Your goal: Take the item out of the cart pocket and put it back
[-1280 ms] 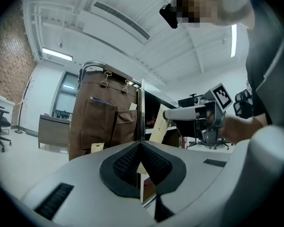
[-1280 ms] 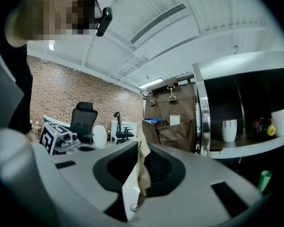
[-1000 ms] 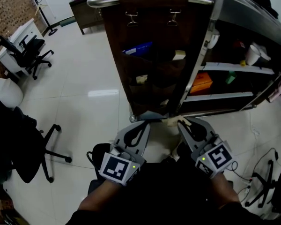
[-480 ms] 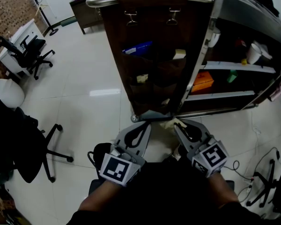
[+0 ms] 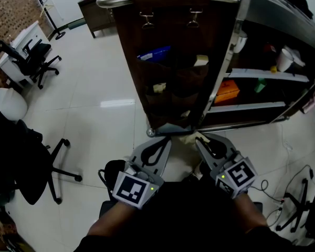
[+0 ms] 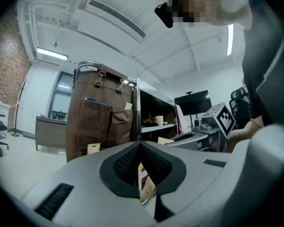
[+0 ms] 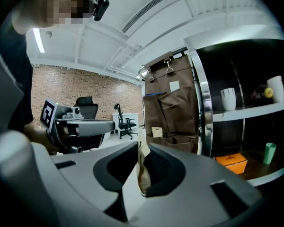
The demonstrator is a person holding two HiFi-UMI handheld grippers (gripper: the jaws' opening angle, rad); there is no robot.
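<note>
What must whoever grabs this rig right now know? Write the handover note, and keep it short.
Left tongs: shut, empty, held low beside the right.
Right tongs: shut on a small brown paper packet.
Things: the packet is outside the pockets, low in front of the foot of the cart's brown pocket organiser. An upper pocket holds a blue item.
Done: packet taken out.
Left: raise it and slide it back into a pocket. Which pocket it came from cannot be told.
</note>
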